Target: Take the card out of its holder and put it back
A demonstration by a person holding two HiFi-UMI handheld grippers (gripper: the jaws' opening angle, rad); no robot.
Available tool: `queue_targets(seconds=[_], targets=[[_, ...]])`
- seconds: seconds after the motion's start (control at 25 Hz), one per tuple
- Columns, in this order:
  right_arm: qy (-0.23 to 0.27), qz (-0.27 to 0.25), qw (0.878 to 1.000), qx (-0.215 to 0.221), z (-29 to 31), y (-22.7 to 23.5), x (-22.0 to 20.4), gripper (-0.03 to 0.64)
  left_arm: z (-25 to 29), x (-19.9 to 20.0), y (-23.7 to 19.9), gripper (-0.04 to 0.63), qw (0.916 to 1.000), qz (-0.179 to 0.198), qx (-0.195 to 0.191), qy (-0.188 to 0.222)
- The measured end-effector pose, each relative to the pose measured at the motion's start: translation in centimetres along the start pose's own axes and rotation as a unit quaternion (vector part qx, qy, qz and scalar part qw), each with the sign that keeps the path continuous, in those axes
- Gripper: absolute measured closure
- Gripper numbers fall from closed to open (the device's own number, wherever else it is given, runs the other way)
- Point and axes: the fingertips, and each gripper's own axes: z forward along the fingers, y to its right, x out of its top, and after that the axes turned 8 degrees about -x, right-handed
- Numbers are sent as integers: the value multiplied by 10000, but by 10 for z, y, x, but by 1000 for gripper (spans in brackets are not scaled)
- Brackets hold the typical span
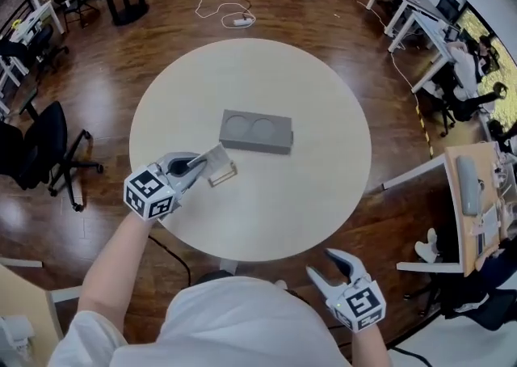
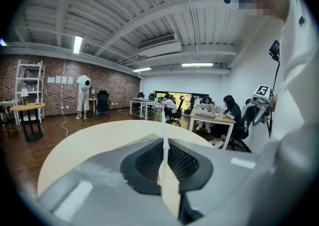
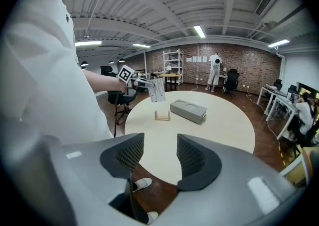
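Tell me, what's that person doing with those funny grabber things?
A person is holding a grabber in each hand at a round table. The left gripper is pinching a card and holding it up in the air, just above its little wooden holder, which stands empty. The right gripper is open, holds nothing and waits off the table's edge. A grey block sits nearby.

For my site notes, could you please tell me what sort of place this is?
Probably an open-plan office or lab: rows of desks, black office chairs, and a brick wall with shelving.
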Motion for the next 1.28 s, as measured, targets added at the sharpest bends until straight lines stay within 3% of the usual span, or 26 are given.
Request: queue_targets(seconds=[0.52,0.92,1.28], targets=[[-385,511,9962,-585,7,-16,-2,405,40,-55,-37,580,9986,-185,-380,-317],[-492,528,9951,-683,12,-21,3,405,45,-60,-46,580,9976,-431,-457,-289],[-472,573,9946,-726,14,-19,4,405,50,-62,-45,580,9973,-378,-503,-371]])
